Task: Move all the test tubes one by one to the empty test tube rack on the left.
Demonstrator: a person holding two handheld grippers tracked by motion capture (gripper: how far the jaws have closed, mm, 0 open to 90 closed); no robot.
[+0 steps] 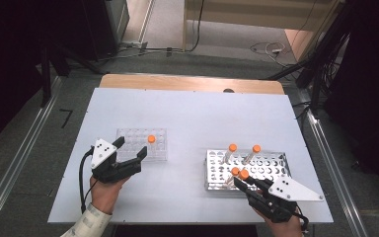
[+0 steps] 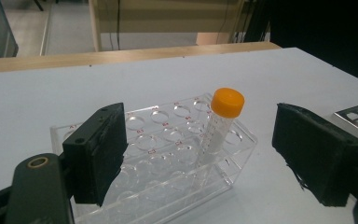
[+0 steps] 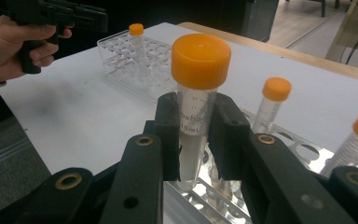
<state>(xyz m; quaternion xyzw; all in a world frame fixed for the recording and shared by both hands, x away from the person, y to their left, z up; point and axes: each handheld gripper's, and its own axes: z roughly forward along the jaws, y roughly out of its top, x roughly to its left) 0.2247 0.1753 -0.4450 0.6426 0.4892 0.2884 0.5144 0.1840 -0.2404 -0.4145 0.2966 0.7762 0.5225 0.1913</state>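
Over the big white table [image 1: 187,113], the right gripper [image 3: 193,123] is squeezing tight on a clear plastic tube with an orange cap [image 3: 199,88] above the shiny metal rack [image 1: 276,160], so it should be lifting straight up and carrying it gently to the clear plastic rack [image 1: 128,140], where the left gripper [image 1: 128,150] is waiting wide open, holding nothing

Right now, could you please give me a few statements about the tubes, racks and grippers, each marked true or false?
1. The right gripper is shut on an orange-capped tube. True.
2. The clear plastic rack holds three tubes. False: it holds one tube.
3. The left gripper is open, at the clear rack. True.
4. The metal rack lies at the left hand. False: it lies by the right gripper.
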